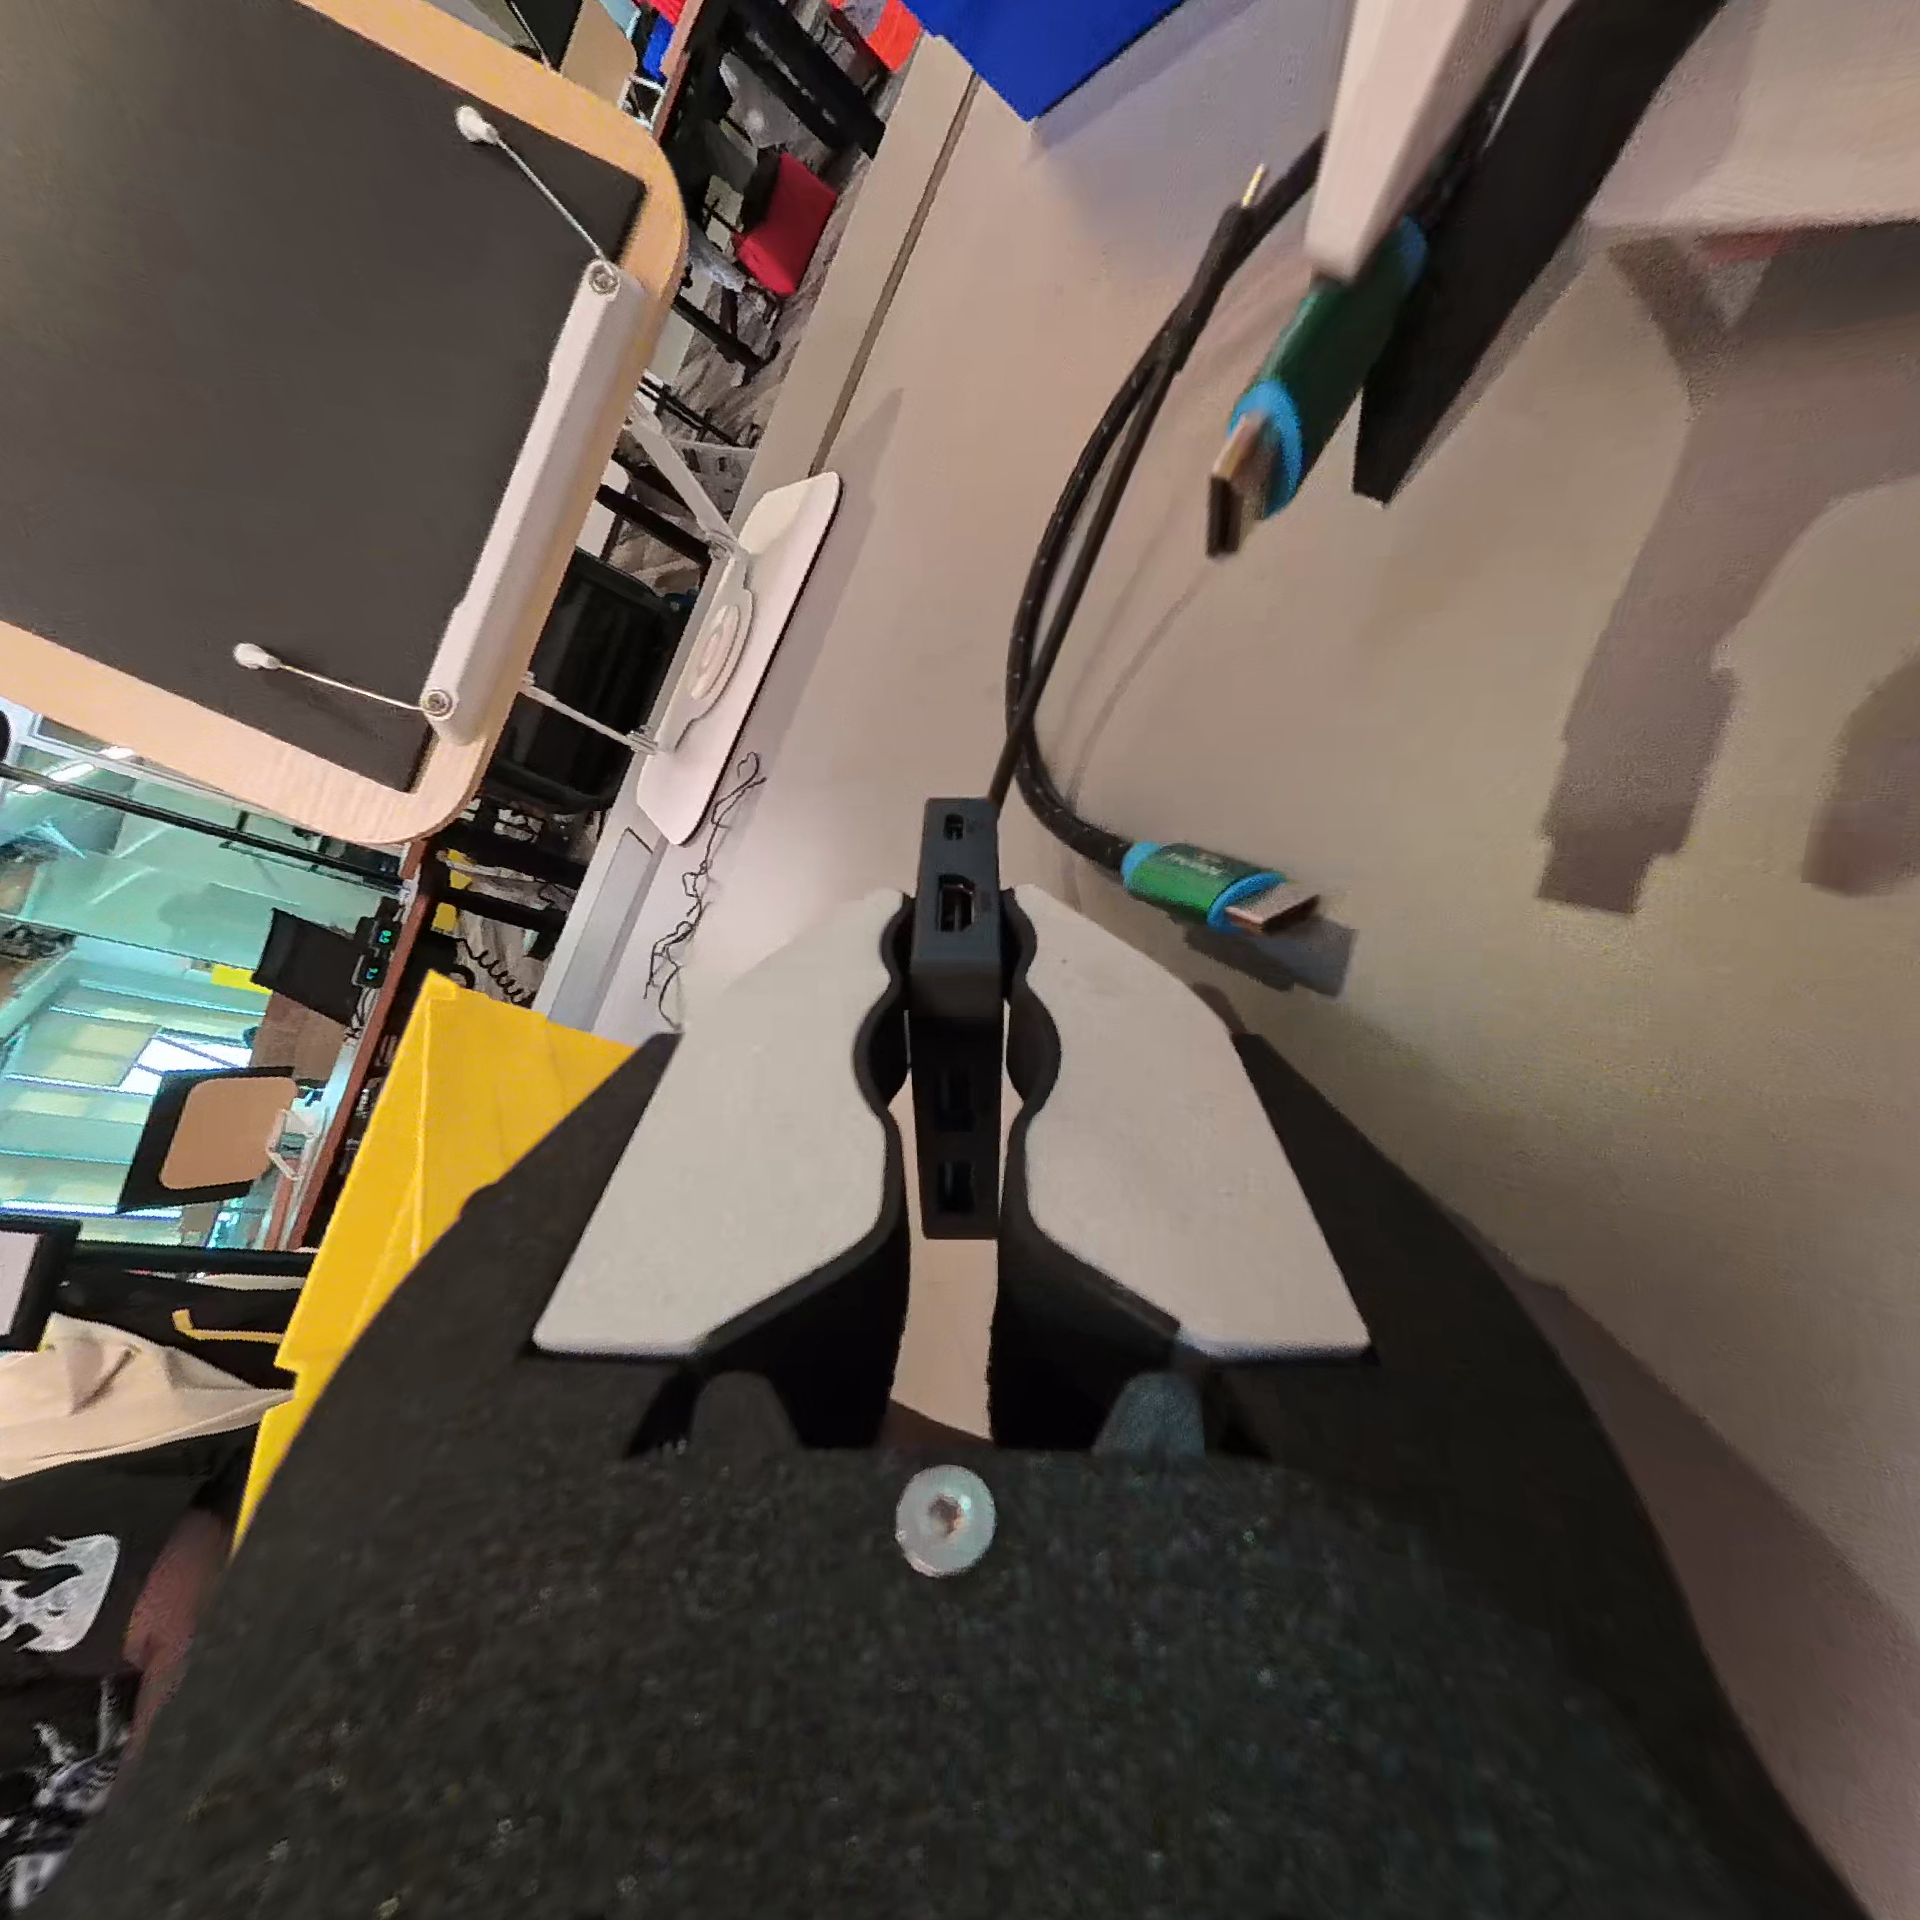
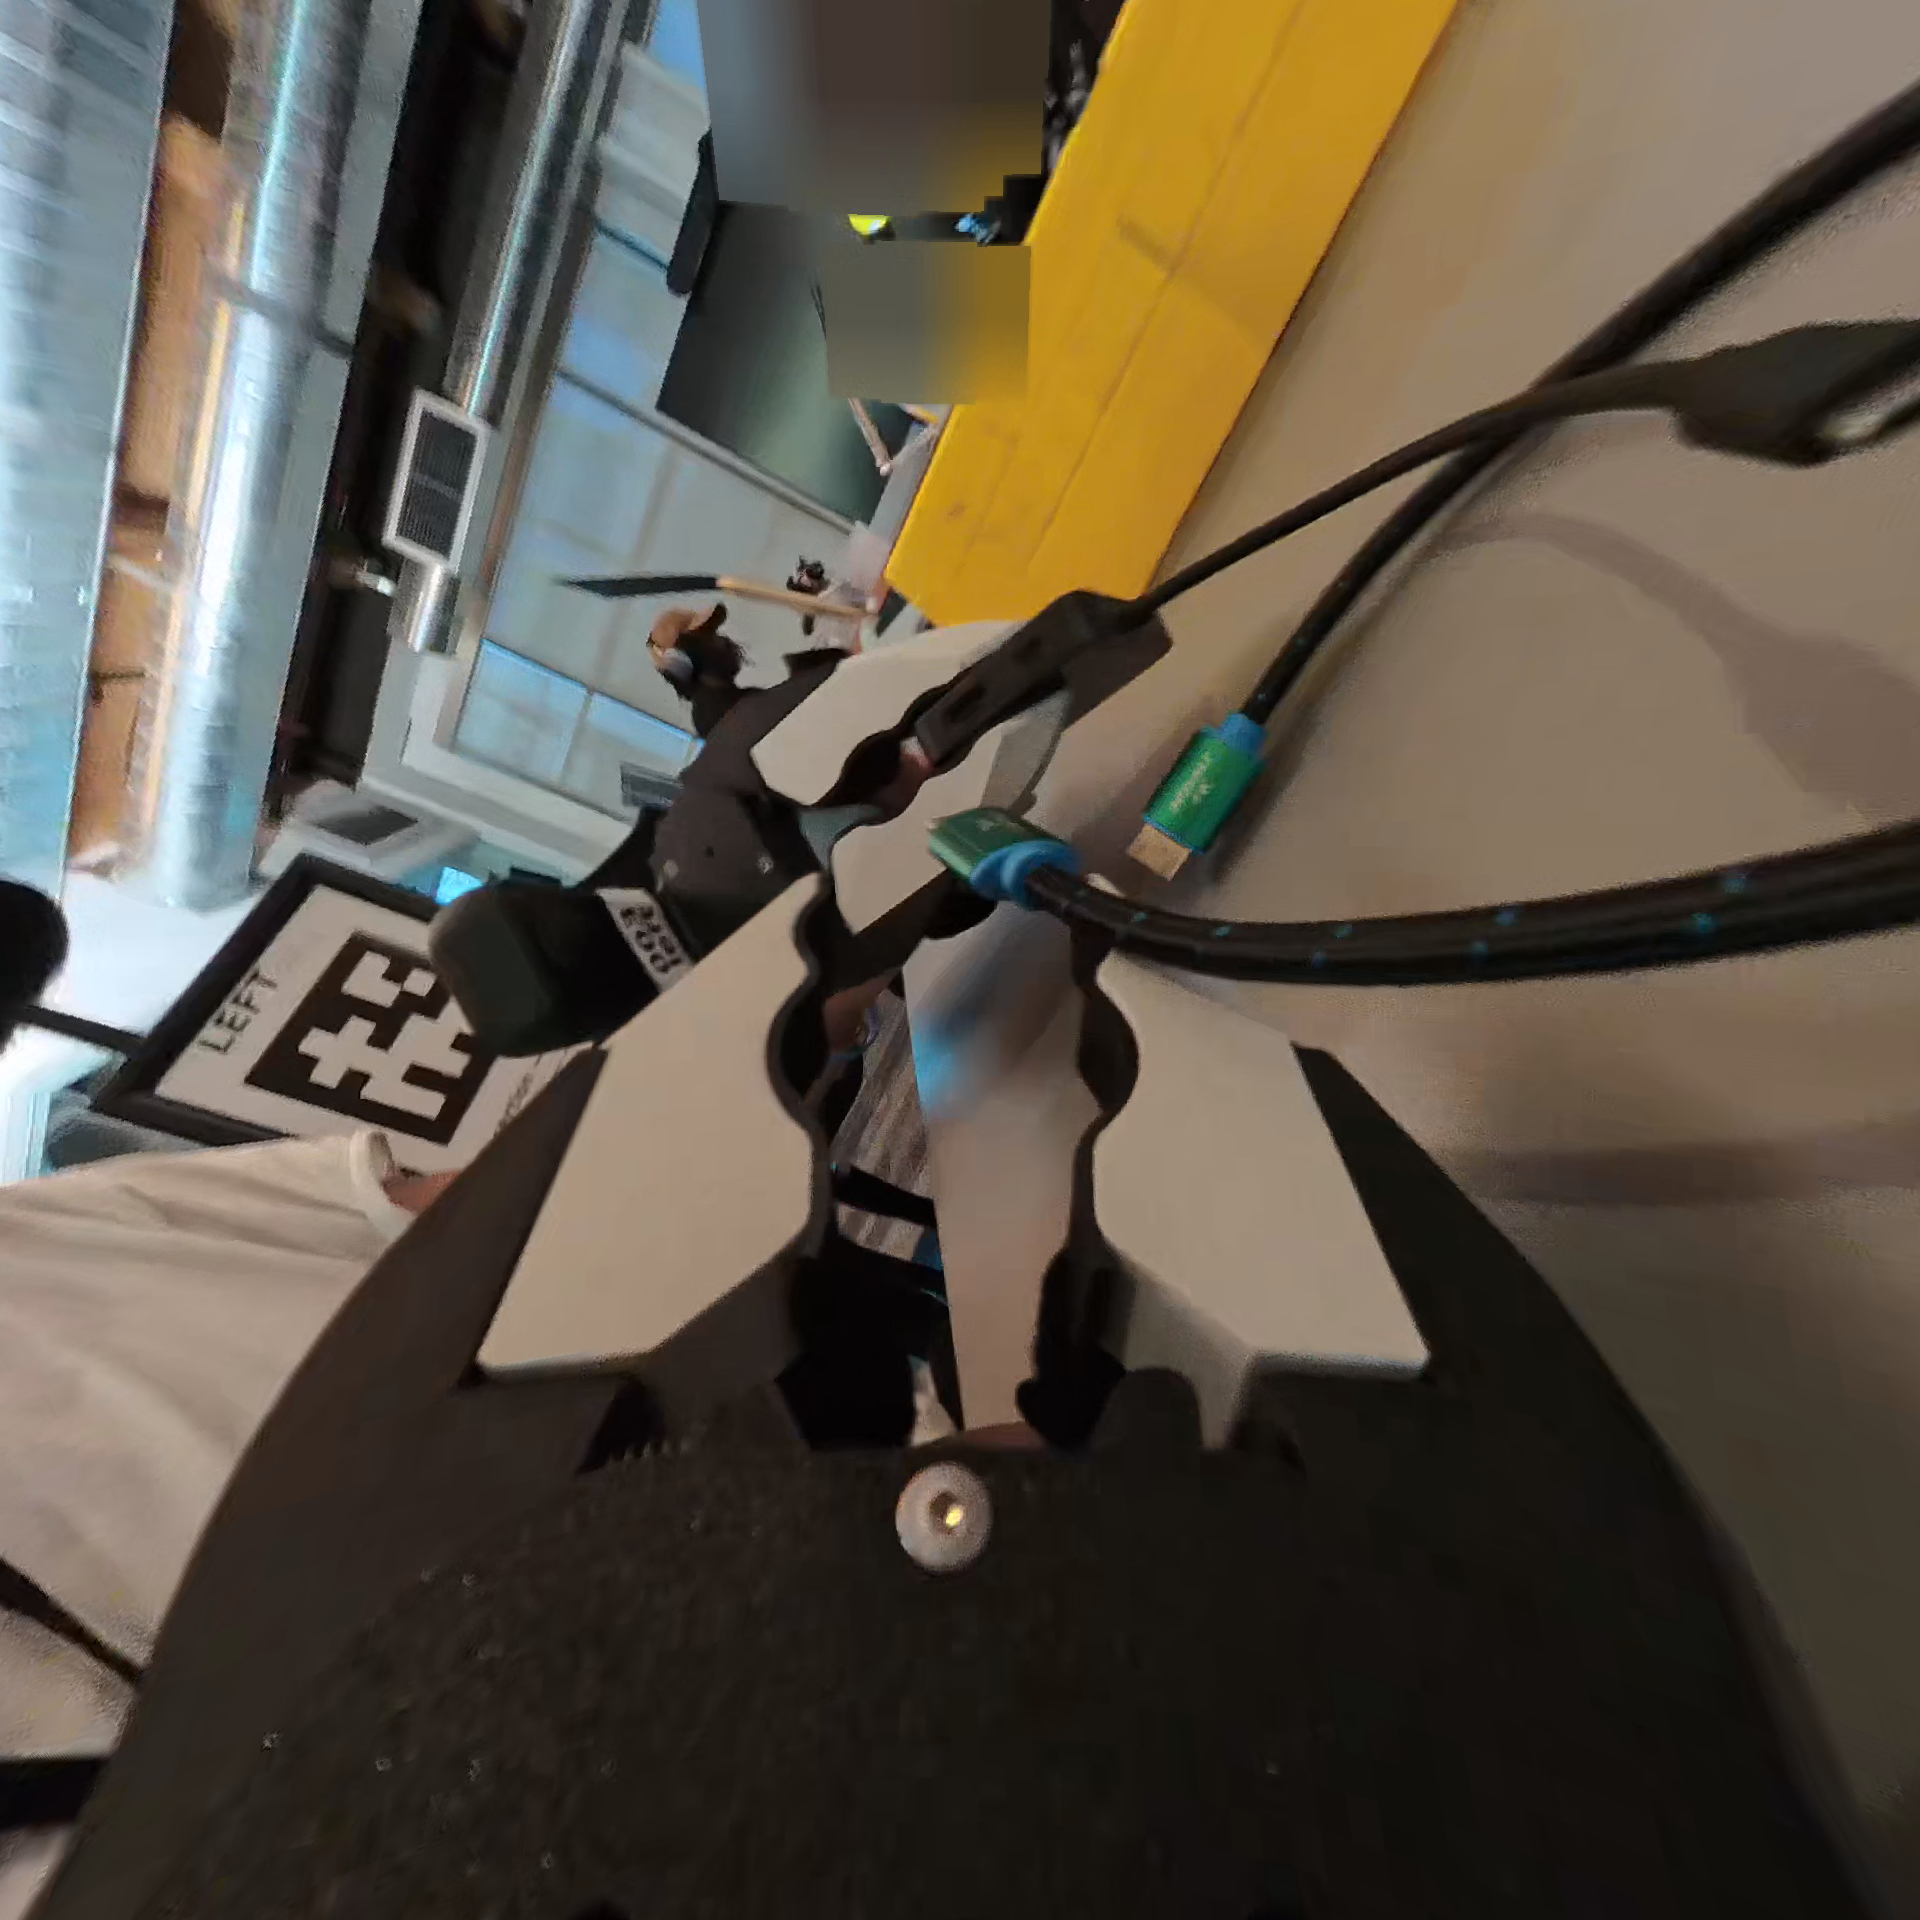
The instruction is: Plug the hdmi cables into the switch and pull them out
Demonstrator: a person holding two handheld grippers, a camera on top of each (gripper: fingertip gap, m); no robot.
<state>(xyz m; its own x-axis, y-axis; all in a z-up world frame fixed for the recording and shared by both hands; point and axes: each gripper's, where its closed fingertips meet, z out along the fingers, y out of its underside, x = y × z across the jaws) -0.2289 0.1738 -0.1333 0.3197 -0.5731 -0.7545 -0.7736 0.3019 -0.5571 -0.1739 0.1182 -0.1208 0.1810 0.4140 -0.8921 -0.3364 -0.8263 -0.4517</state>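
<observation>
Clamping the black switch (image 1: 958, 997) between its pale fingers, the left gripper (image 1: 954, 940) holds it just above the worktop (image 1: 1455, 1143) (ports facing the camera). Just beyond, right of that gripper, a second green plug (image 1: 1216, 891) lies loose on the worktop. Farther off, the right gripper (image 1: 1382, 343) is clenched on a green HDMI plug (image 1: 1304, 384), its metal tip well apart from the switch.

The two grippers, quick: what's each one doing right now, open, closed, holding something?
Left gripper: closed on the black switch.
Right gripper: closed on a green HDMI plug, held off the table; a second green plug lies loose.
</observation>
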